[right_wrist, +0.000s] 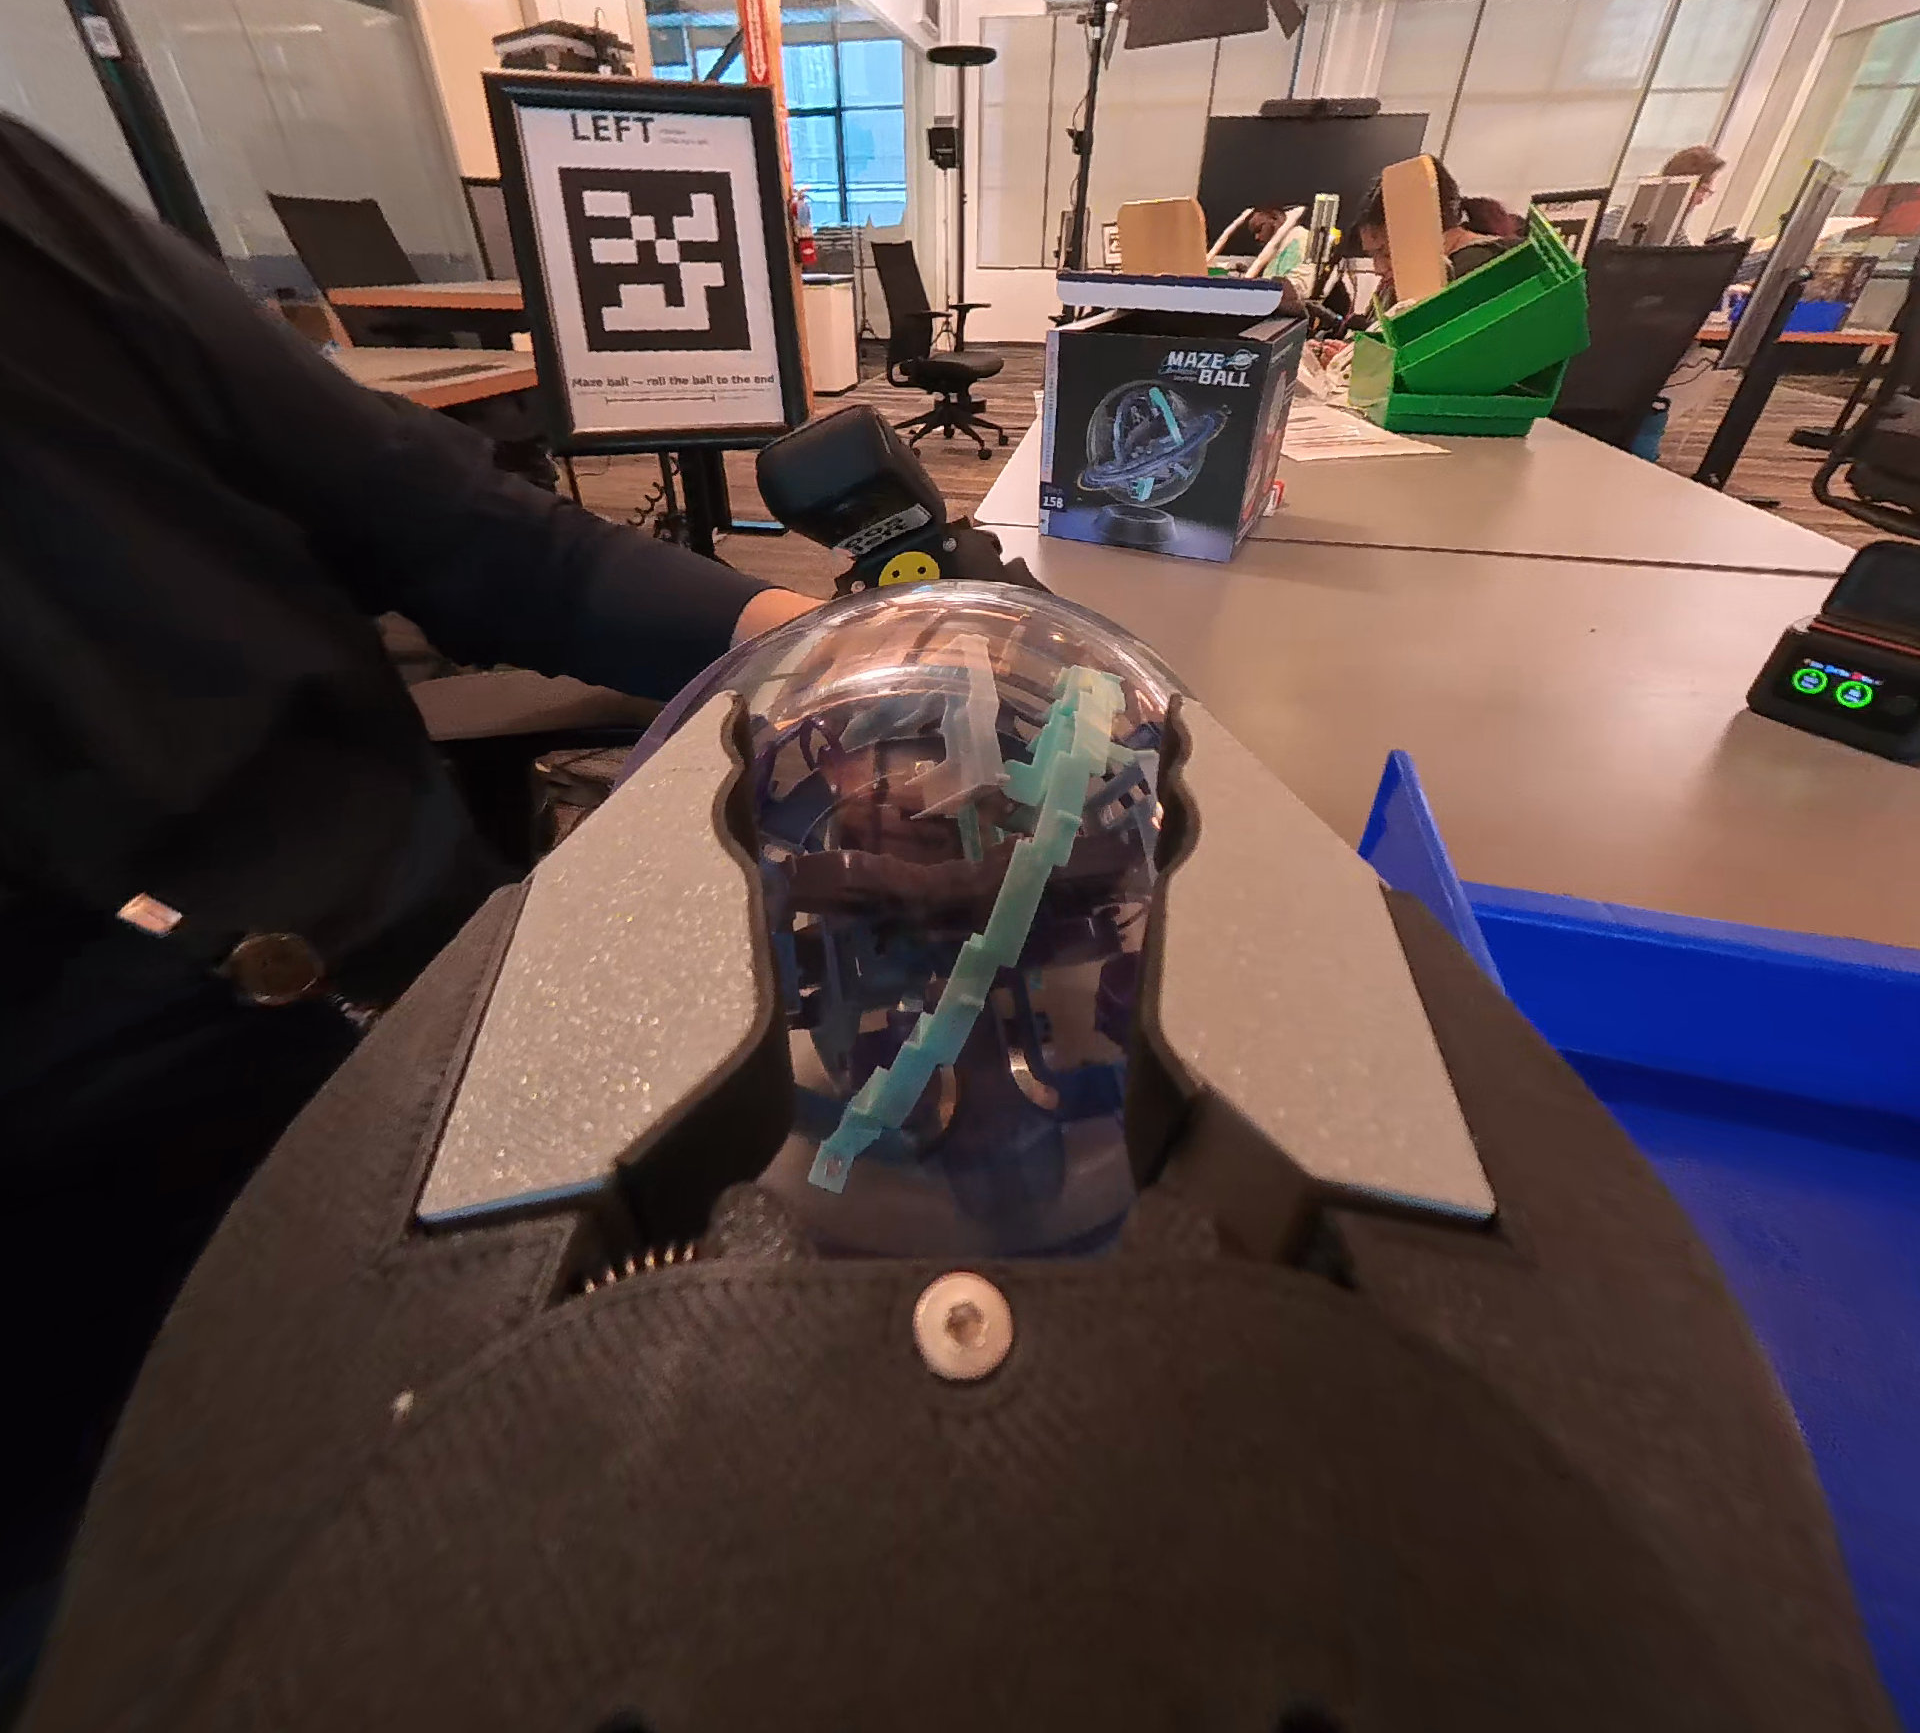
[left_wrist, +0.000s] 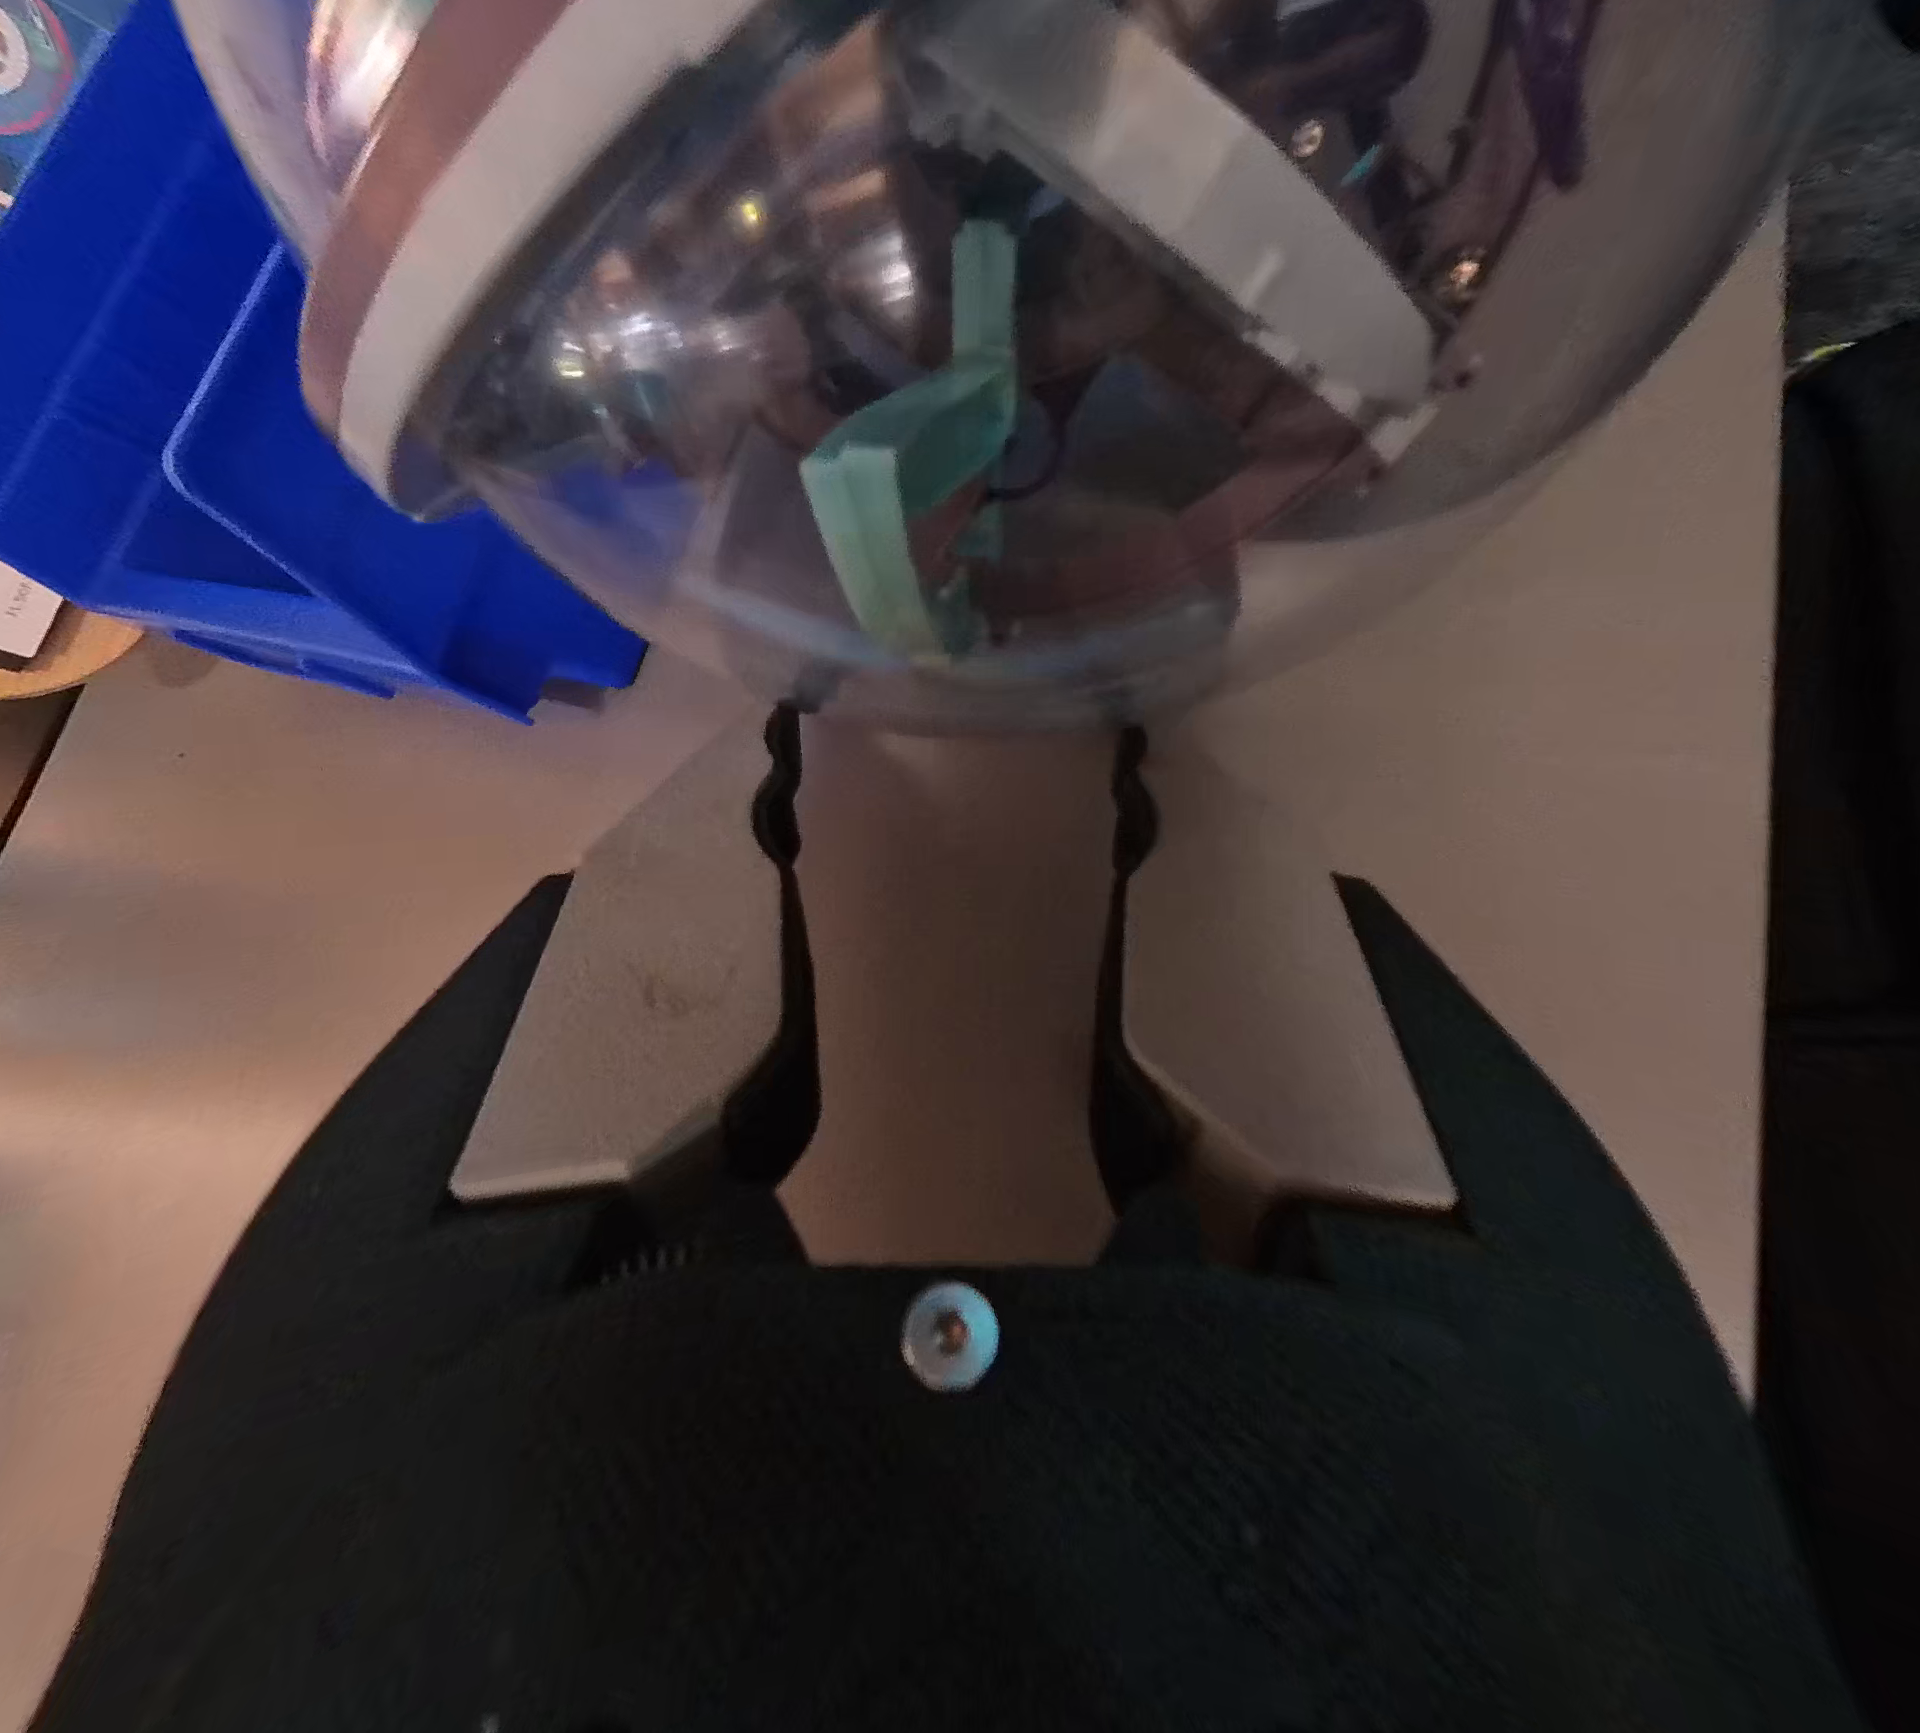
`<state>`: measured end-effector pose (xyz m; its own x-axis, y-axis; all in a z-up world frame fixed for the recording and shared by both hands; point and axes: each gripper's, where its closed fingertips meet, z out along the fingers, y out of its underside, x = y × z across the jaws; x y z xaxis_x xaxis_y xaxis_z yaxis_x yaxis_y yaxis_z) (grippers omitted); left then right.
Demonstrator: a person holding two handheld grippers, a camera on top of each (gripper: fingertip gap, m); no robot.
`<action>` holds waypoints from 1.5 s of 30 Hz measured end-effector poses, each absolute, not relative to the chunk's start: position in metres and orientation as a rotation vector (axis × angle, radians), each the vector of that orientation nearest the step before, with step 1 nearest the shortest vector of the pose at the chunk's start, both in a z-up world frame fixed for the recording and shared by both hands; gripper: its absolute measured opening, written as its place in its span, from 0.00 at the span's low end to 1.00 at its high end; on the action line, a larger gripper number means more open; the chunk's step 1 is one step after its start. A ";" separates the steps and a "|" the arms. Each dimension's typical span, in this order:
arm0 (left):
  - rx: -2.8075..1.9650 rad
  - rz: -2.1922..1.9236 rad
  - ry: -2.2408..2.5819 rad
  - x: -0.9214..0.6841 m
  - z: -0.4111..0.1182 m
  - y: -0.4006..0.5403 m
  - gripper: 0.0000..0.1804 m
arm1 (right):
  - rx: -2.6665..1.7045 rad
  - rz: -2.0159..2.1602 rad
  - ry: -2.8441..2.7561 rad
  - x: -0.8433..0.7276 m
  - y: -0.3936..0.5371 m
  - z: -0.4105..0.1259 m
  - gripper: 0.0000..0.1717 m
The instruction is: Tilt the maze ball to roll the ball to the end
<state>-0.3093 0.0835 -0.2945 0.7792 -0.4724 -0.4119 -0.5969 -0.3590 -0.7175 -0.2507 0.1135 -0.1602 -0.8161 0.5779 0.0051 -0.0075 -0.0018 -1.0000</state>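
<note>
The maze ball is a clear sphere with teal, white and purple tracks inside, held up over the table between my two grippers. In the left wrist view it fills the top, blurred. My left gripper touches its near underside with both fingertips. In the right wrist view the ball sits deep between my right gripper's fingers, which press on both sides. The left gripper shows behind the ball on its far side. I cannot make out the small rolling ball.
A blue bin stands beside the ball, at the lower right in the right wrist view. On the grey table are the maze ball's box, green bins and a black device. A dark sleeve is left.
</note>
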 end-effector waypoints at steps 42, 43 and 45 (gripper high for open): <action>-2.066 0.091 0.751 -0.313 -0.297 0.087 0.31 | -0.795 1.915 -1.770 -0.270 0.127 -0.157 0.38; -2.065 0.093 0.750 -0.314 -0.297 0.087 0.31 | -0.797 1.920 -1.768 -0.271 0.127 -0.157 0.38; -2.061 0.100 0.750 -0.314 -0.296 0.087 0.31 | -0.799 1.930 -1.764 -0.271 0.128 -0.157 0.38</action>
<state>-0.3136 0.0868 -0.2961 0.8115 -0.4714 -0.3453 -0.5456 -0.3998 -0.7365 -0.2708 0.1277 -0.1571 -0.7544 0.6412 -0.1404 0.0823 -0.1199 -0.9894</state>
